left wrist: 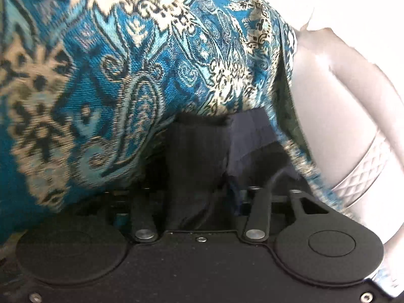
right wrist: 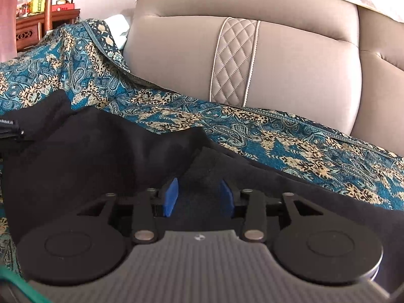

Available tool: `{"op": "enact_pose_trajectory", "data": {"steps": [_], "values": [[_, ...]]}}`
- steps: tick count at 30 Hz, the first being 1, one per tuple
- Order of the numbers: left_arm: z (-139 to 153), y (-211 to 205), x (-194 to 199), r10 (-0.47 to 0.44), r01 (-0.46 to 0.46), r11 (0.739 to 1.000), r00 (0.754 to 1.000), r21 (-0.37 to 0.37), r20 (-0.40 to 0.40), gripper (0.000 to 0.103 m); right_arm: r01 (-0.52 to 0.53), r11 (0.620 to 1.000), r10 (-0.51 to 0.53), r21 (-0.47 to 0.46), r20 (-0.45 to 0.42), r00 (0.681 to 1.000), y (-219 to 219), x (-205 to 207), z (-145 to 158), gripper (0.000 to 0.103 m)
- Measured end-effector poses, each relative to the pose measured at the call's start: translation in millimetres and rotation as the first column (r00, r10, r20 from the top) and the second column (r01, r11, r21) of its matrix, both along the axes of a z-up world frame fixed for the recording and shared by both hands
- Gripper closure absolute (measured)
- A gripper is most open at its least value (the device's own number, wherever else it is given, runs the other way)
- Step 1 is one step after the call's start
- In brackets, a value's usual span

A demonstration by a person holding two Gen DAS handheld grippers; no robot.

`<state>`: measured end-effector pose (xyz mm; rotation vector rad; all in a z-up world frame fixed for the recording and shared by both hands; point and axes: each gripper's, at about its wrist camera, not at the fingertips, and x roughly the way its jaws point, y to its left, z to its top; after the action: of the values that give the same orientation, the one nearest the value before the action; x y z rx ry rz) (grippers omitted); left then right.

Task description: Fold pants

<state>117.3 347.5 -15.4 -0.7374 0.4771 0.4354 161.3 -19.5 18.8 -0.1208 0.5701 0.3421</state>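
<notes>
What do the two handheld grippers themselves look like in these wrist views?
Both have black bodies with two round black discs and black link arms on silver pins. The right gripper has blue pads and a grey ribbed plate. The left gripper shows no blue.

In the right wrist view, the dark pants [right wrist: 106, 156] lie heaped over the patterned cover [right wrist: 290, 136] and bunch up between the jaws of the right gripper [right wrist: 198, 194], so the way straight ahead is blocked low down. Behind, the sofa backrest [right wrist: 290, 58] rises like a wall close beyond the cloth. To the right of the pants the cover lies flat and free. In the left wrist view, dark fabric fills the left gripper [left wrist: 202, 166], and the cover closes the front.
</notes>
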Motion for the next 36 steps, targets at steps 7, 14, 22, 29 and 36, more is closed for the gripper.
{"op": "enact_pose_trajectory", "data": {"steps": [7, 14, 22, 29, 36], "values": [[10, -15, 19, 0.048, -0.042, 0.996, 0.996, 0.081, -0.074, 0.087, -0.003, 1.0, 0.003, -0.002, 0.008, 1.0, -4, -4, 5, 0.045], [64, -90, 0, -0.164, 0.143, 0.919, 0.986, 0.367, 0.028, 0.089, 0.005, 0.999, -0.005, 0.042, 0.002, 1.0, -24, -13, 15, 0.045], [112, -238, -10, -0.582, 0.474, 0.683, 0.813, 0.555, 0.023, 0.088, 0.033, 0.868, 0.119, 0.496, -0.272, 0.955, -120, -13, 23, 0.036], [64, -361, -8, -0.74, 0.724, 0.492, 0.64, 0.484, -0.205, 0.082, 0.233, 0.725, -0.014, 0.648, -0.324, 0.946, -217, -32, 17, 0.021], [30, -396, -46, -0.77, 0.797, 0.394, 0.558, 0.458, -0.309, 0.062, 0.213, 0.749, 0.053, 0.627, -0.376, 0.925, -213, -40, -16, 0.008]]}}
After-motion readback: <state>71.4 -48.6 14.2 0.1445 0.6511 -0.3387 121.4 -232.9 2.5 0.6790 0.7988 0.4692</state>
